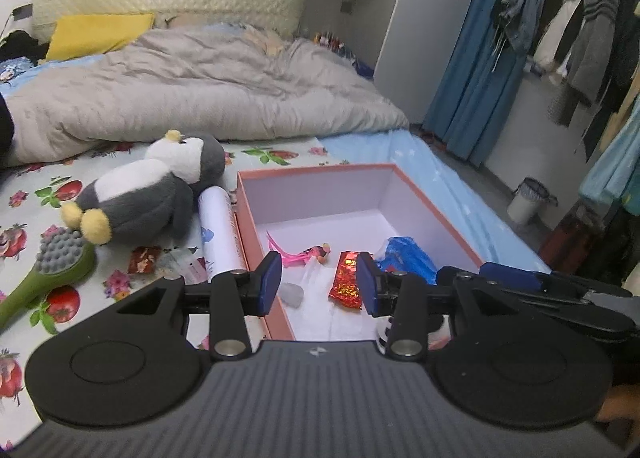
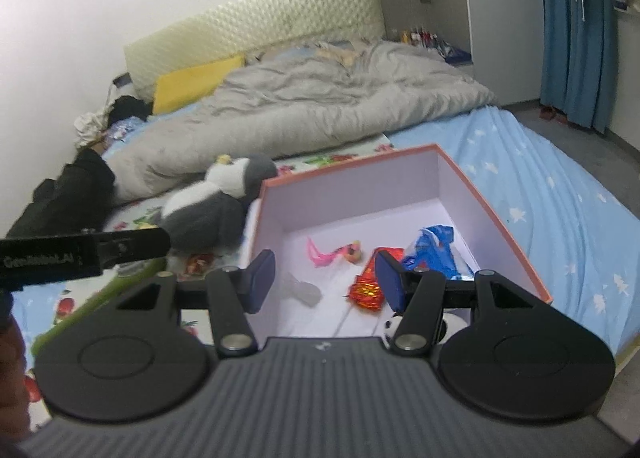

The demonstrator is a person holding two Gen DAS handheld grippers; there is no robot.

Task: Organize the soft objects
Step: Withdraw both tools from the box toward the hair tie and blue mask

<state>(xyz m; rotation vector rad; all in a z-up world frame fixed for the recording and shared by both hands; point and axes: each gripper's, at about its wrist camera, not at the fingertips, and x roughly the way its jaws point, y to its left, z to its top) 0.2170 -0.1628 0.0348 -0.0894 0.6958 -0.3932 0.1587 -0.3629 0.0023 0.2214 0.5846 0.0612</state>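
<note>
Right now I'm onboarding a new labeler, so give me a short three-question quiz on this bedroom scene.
1. True or false: the plush penguin lies inside the pink-rimmed box.
2. What lies closest to the penguin's yellow feet: A the green massage brush, B the red foil packet, C the blue plastic bag?
3. Is anything between the fingers of the left gripper or the right gripper?

Key: 1 false, it lies on the bed left of the box. 2 A. 3 No, both are open and empty.

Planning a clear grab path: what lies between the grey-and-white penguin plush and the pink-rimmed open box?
A white printed cylinder lies against the box wall, beside the penguin plush; left wrist view shows it.
</note>
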